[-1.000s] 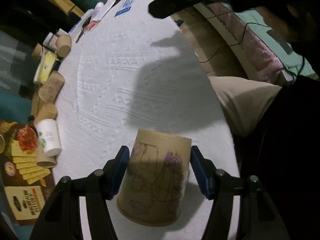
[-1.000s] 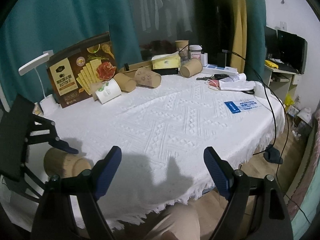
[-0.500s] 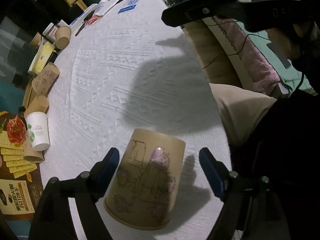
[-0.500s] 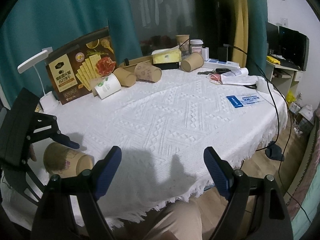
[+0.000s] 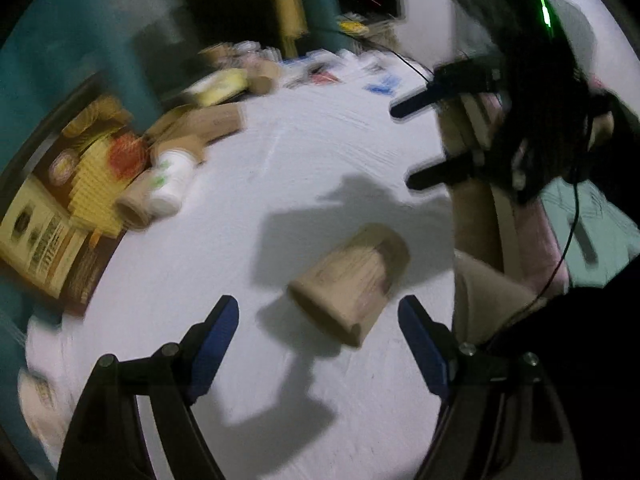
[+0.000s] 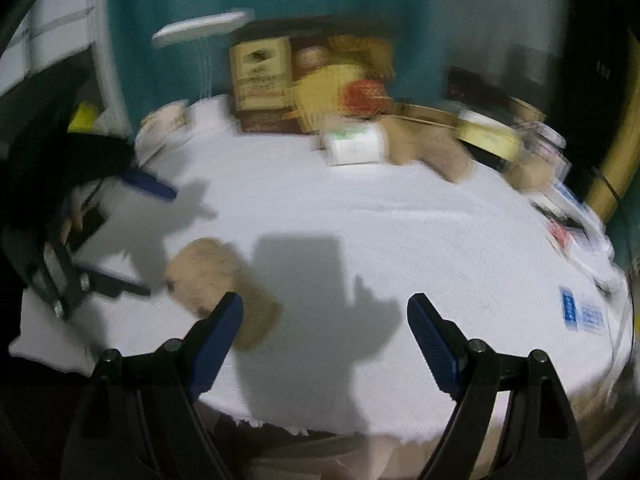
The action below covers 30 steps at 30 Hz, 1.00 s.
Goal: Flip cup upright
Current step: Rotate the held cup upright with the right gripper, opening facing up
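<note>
The brown paper cup [image 5: 352, 284] with a printed pattern is tipped on its side over the white tablecloth [image 5: 320, 160], mouth toward the left wrist camera. The blur hides whether it rests still. My left gripper [image 5: 318, 306] stands open; its jaws have just been opening, and the cup lies just ahead of the blue pads [image 5: 218, 328], touching neither. In the right wrist view the cup [image 6: 208, 276] shows at lower left, partly behind one finger of my open, empty right gripper [image 6: 325, 300]. The left gripper [image 6: 136, 236] is beside it there. The right gripper [image 5: 424, 138] hangs beyond the cup.
A cracker box [image 6: 280, 80], a white cup [image 6: 356, 144] and several brown cups lying down line the far edge. A white lamp [image 6: 200, 28] stands behind. A blue card [image 6: 580, 312] lies at the right. The person's leg [image 5: 480, 288] is at the near table edge.
The left jaws opened off the cup and drew back and up. The cup, held base up before, now lies tipped ahead of them. Both cameras rolled and swung, blurring the views.
</note>
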Available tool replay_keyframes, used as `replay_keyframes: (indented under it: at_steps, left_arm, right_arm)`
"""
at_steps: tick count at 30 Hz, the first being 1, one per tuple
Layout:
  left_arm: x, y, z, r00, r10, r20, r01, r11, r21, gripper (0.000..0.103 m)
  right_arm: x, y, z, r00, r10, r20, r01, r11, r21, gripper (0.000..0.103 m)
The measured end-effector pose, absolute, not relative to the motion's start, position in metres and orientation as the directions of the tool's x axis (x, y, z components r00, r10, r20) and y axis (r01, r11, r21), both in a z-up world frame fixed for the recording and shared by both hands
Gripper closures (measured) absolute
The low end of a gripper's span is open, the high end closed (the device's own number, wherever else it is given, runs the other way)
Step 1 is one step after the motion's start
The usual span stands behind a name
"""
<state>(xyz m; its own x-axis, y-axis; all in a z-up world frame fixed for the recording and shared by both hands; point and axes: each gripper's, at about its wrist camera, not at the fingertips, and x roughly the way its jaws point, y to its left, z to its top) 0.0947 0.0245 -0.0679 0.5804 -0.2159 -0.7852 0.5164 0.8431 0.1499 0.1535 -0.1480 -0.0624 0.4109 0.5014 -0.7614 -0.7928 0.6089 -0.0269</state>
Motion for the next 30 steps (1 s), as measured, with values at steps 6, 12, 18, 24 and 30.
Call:
replay_keyframes:
  at_steps: [6, 12, 18, 24, 30]
  left_arm:
    - [0.05, 0.077, -0.071, 0.688, -0.265, -0.675, 0.298, 0.952, -0.071, 0.021]
    - [0.033, 0.097, -0.082, 0.714, -0.204, -0.67, 0.184, 0.978, -0.101, 0.021]
    - [0.021, 0.122, -0.101, 0.72, -0.212, -0.66, 0.102, 0.974, -0.201, 0.021]
    - [0.007, 0.144, -0.111, 0.736, -0.152, -0.659, 0.002, 0.975, -0.223, 0.021]
    - [0.007, 0.15, -0.114, 0.739, -0.139, -0.66, -0.014, 0.975, -0.221, 0.021]
  right_arm:
    - [0.146, -0.078, -0.076, 0.233, 0.476, -0.848, -0.919, 0.393, -0.032, 0.021]
    - [0.145, -0.039, -0.09, 0.156, 0.319, -0.935, -0.974, 0.208, -0.092, 0.021]
    - [0.146, -0.015, -0.107, 0.056, 0.183, -0.982, -0.996, 0.075, -0.043, 0.021]
    - [0.147, -0.001, -0.126, 0.061, 0.065, -0.996, -0.998, 0.012, -0.06, 0.02]
    - [0.149, 0.006, -0.131, 0.071, 0.039, -0.997, -0.997, -0.012, -0.072, 0.033]
